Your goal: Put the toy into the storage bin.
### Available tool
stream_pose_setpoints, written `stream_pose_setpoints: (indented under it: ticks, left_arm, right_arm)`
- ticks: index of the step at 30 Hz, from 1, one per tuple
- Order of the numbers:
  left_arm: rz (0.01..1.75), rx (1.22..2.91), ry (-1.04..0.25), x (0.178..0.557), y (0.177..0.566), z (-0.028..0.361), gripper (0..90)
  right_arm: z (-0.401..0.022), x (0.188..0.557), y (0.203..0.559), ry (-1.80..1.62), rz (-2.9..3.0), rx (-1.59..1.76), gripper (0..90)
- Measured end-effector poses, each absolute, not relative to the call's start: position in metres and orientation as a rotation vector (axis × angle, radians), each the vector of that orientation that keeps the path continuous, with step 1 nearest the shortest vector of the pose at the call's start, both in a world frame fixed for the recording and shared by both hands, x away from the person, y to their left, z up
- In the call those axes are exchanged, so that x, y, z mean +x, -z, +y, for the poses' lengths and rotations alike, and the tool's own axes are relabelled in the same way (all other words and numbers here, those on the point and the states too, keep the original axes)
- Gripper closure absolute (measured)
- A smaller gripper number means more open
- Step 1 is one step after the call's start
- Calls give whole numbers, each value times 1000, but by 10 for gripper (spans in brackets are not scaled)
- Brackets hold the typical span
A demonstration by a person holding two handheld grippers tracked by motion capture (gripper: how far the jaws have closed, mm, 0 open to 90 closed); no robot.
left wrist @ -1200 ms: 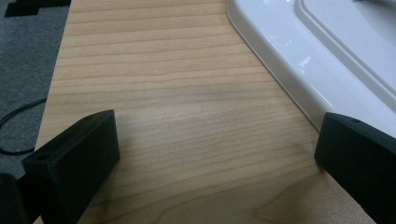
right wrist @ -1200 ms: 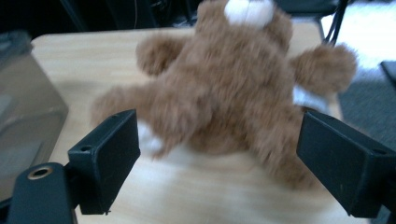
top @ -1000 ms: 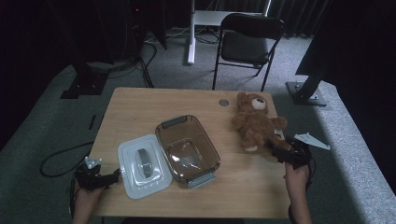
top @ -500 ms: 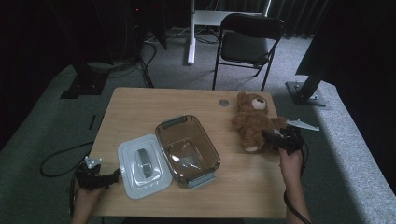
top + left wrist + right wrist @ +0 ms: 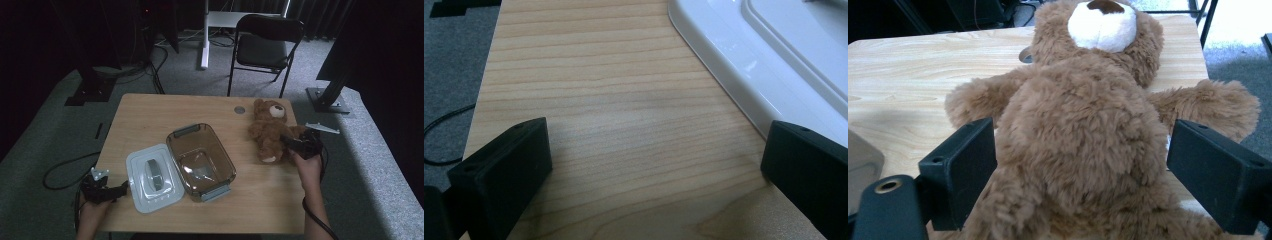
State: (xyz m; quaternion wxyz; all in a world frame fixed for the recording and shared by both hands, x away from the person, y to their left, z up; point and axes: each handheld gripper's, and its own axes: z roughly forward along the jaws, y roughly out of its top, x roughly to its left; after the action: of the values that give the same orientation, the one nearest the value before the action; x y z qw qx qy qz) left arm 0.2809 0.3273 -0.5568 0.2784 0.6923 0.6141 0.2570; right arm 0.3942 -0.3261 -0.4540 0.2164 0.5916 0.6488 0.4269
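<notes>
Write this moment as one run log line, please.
right gripper: open, fingers around teddy bear | left gripper: open, beside white lid

The left gripper (image 5: 656, 170) is hanging low over the wooden table (image 5: 614, 125), its two black jaws standing wide apart with bare wood lying between them and nothing held. A white lid (image 5: 774, 65) is lying on the table at the upper right, its rounded edge running diagonally down toward the right-hand jaw, which is sitting just beside or over that edge. Past the table's left edge, grey carpet (image 5: 454, 65) is showing, with a thin black cable (image 5: 441, 125) curving across it.
</notes>
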Motion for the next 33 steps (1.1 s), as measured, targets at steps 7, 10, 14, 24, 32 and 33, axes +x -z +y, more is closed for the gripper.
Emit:
stream_pose_setpoints:
  ticks: [7,10,14,24,32,33]
  left_arm:
    - [1648,1857,-689,281,557,327,6]
    - [1648,1859,-689,280,557,327,6]
    - [1647,1859,-688,280,557,327,6]
    - [1648,1859,-688,280,557,327,6]
    - [1647,1859,-689,280,557,327,6]
    - [1647,1859,-688,280,557,327,6]
  right_arm:
    - [-324,408,453,-1170,1817,1648,118]
    - [-322,418,455,-1147,1833,1659,118]
    - [-317,431,455,-1126,1848,1674,118]
    - [-308,457,469,-998,1911,1762,113]
    - [-297,455,492,-971,1947,1792,108]
    - [-296,454,494,-969,1943,1784,108]
